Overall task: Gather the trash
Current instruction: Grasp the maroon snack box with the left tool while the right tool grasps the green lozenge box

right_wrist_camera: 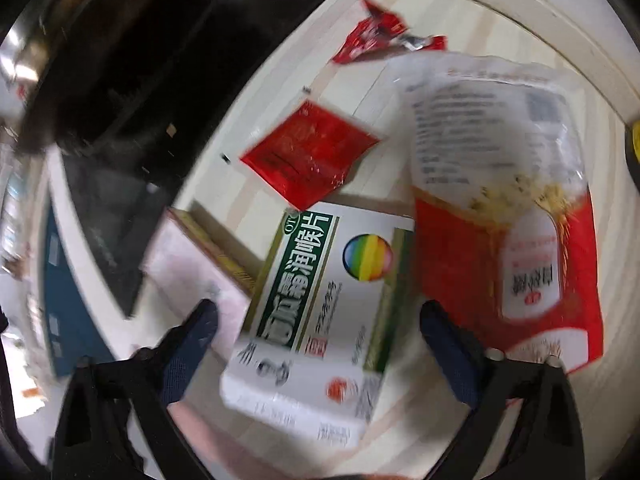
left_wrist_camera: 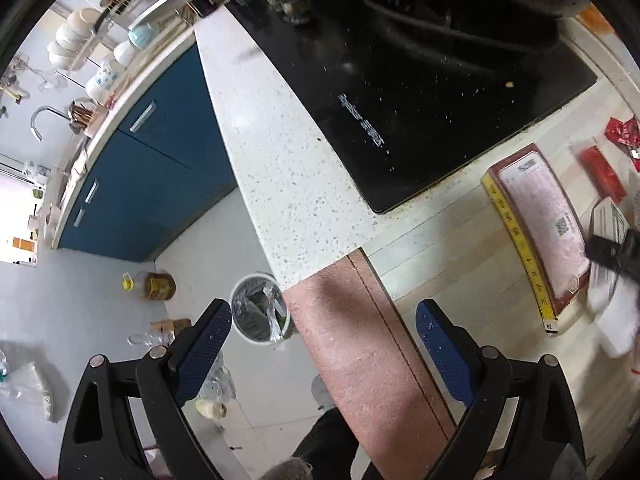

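In the right wrist view a white and green medicine box (right_wrist_camera: 320,304) lies on the counter between my open right gripper's (right_wrist_camera: 318,320) fingers, not gripped. Beside it lie a red and clear noodle bag (right_wrist_camera: 504,208), a red sachet (right_wrist_camera: 310,156) and a torn red wrapper (right_wrist_camera: 380,32). A flat pink box (left_wrist_camera: 540,232) with a yellow edge lies left of them and also shows in the right wrist view (right_wrist_camera: 192,256). My left gripper (left_wrist_camera: 324,336) is open and empty above the counter edge. A white trash bin (left_wrist_camera: 258,308) with a liner stands on the floor below.
A black cooktop (left_wrist_camera: 420,92) carries a dark pan (left_wrist_camera: 460,4). Blue cabinets (left_wrist_camera: 152,168) and a dish rack with bowls (left_wrist_camera: 84,44) are at the left. An oil bottle (left_wrist_camera: 154,286) and plastic bags (left_wrist_camera: 28,384) lie on the floor.
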The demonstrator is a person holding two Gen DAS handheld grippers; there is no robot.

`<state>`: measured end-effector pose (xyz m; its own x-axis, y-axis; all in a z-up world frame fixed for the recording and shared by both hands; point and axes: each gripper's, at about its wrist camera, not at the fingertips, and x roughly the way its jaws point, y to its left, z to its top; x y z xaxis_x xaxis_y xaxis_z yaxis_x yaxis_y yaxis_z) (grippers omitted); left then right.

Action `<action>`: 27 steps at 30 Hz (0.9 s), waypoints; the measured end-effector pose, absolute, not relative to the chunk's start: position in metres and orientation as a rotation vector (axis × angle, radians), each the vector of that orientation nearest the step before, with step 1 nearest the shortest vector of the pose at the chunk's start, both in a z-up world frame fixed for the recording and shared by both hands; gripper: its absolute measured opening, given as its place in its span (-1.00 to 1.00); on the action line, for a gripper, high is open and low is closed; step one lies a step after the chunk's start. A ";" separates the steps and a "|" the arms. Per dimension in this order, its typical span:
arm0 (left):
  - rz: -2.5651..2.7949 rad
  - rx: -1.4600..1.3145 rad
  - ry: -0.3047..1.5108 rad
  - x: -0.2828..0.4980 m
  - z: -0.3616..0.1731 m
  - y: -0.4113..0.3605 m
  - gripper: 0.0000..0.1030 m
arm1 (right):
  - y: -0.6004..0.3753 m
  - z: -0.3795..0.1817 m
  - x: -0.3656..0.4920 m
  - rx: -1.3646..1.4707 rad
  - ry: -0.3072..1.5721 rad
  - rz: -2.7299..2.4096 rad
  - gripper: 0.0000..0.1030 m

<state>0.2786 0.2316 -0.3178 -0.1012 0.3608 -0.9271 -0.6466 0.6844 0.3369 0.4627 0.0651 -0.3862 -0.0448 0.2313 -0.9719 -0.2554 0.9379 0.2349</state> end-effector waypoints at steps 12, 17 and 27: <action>0.586 -0.532 1.502 0.375 -0.346 0.205 0.83 | -0.024 -0.314 0.467 0.100 1.334 0.412 0.34; 0.551 -0.674 1.589 0.411 -0.385 0.198 0.81 | -0.080 -0.334 0.487 0.155 1.356 0.260 0.34; 0.458 -0.354 1.506 0.400 -0.367 0.157 0.12 | -0.122 -0.337 0.474 0.195 1.338 0.178 0.34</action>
<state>0.3995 0.1569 -0.3672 0.0075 0.0700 -0.9975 -0.4972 0.8658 0.0570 0.4738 -0.1221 -0.3369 0.2217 0.2388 -0.9454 -0.0161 0.9703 0.2413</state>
